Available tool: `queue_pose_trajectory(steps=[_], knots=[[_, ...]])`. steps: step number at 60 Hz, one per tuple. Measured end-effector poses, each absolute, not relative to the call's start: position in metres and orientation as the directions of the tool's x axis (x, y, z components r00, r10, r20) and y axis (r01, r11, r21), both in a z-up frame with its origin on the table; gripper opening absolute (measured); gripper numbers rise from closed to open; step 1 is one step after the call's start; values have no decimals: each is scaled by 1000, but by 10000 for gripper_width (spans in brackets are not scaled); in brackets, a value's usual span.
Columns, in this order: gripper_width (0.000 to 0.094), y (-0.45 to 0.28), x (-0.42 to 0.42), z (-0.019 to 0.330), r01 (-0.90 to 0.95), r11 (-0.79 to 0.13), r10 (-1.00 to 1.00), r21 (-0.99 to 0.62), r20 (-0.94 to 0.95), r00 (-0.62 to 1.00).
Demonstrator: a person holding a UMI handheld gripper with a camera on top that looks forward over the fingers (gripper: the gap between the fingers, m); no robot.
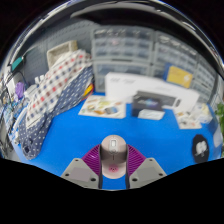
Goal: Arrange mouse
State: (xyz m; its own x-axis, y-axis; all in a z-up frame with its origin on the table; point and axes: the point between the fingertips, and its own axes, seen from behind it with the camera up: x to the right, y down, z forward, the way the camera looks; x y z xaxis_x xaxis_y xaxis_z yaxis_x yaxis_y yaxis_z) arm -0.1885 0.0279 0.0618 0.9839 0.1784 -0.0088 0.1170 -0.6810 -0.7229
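Note:
A light grey computer mouse (113, 153) sits between my two fingers, its front end pointing away from me over the blue table mat (70, 135). My gripper (113, 162) has both purple pads (94, 157) pressed against the mouse's sides. The mouse appears held a little above the mat. Its rear end is hidden between the fingers.
A plaid cloth (52, 95) lies draped at the left. Papers (102, 106) lie ahead on the mat. A white printer (150, 95) stands beyond at the right, with a black object (201, 150) at the far right. Shelves and drawer units (125, 45) line the back.

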Motion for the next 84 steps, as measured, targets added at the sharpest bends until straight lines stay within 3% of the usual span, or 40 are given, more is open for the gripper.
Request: queue_pose_trajectory(steps=[11,14,20,29,44,53,59,67,69,70,71,82,84], knots=[[303,50,-13,185,103,-512,115,-853,50,992],[303,45,25,204,96,-438,64,-894,76,995],[304,64,123,243,95,-432,29,-897,91,995],[302,70,218,208,78,-491,-25,-867,104,994],[302,60,265,68,16,-678,-15,-735,36,999],[305,49,268,9,29,-754,13,-656,28,1000],[311,40,270,-14,48,-786,29,-617,41,999],[323,43,270,-15,-11,-762,-5,-648,-11,1000],[345,43,270,-14,-21,-759,-12,-650,-19,1000],[404,44,270,-14,-22,-757,-12,-653,-19,1000],[372,44,270,-15,-19,-758,-10,-653,-17,1000],[475,44,270,-15,-33,-775,-26,-631,-21,999],[568,44,272,-17,-27,-784,-26,-620,-11,1000]])
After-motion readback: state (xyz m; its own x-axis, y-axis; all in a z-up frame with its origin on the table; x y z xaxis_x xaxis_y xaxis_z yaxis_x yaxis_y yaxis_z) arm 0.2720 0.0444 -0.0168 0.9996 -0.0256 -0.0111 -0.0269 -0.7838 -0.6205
